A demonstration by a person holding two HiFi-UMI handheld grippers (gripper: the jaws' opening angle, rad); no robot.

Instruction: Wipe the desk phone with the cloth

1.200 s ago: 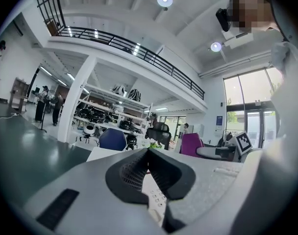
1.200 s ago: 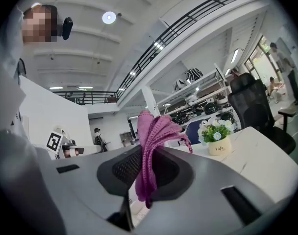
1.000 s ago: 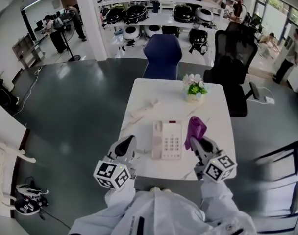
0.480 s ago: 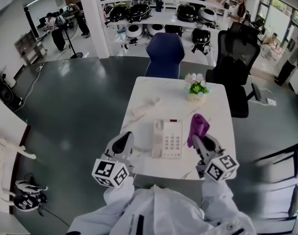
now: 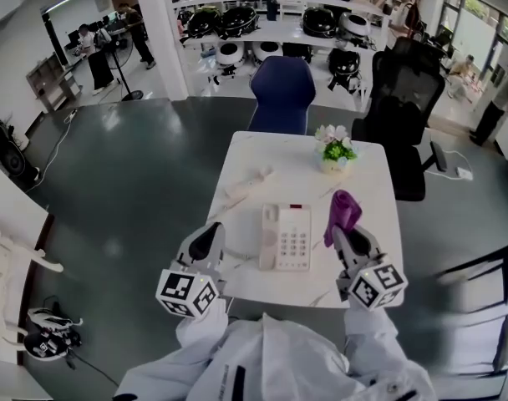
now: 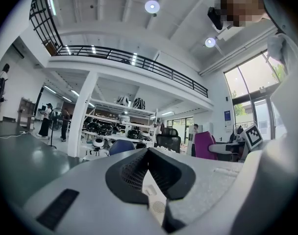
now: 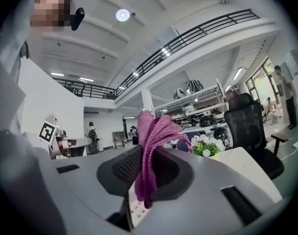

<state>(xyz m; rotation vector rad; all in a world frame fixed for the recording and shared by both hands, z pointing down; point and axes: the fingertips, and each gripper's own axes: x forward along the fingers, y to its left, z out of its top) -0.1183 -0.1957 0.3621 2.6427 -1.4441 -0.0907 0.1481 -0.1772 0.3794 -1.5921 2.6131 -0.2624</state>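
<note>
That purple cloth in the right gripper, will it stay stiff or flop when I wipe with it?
Probably floppy: the purple cloth bunches into soft folds above the right gripper, whose jaws pinch it. It looks knitted and light, so it should drape over the desk phone keys.

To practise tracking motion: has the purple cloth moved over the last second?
Yes, slightly: the purple cloth, in the right gripper, shifted right, away from the desk phone.

Dark glossy floor (image 5: 137, 165); blue chair (image 5: 281, 90), black chair (image 5: 400, 98) behind white table (image 5: 262, 153).
</note>
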